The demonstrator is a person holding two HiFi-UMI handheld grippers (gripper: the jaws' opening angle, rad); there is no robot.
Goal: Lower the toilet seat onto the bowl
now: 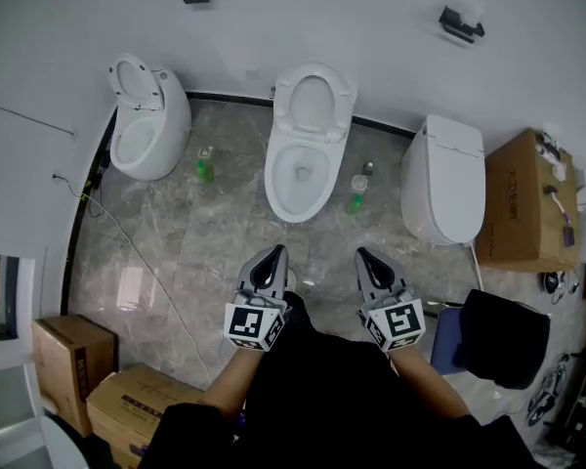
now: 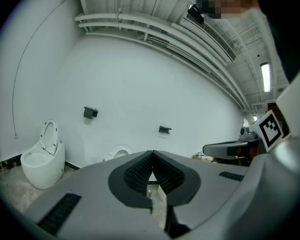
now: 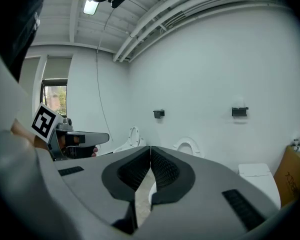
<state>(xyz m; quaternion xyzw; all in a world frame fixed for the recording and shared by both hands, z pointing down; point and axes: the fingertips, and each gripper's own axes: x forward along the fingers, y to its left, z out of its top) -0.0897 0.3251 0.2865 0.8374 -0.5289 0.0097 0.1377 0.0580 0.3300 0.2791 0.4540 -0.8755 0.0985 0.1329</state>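
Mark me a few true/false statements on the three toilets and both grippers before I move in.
1. The middle toilet has its seat raised. True.
2. The right toilet stands open. False: its lid is down.
3. The left gripper holds a green bottle. False: its jaws are together with nothing between them. A green bottle stands on the floor left of the middle toilet.
4. The right gripper is shut and empty. True.
5. Both grippers touch the middle toilet. False: both are short of it, with bare floor between.
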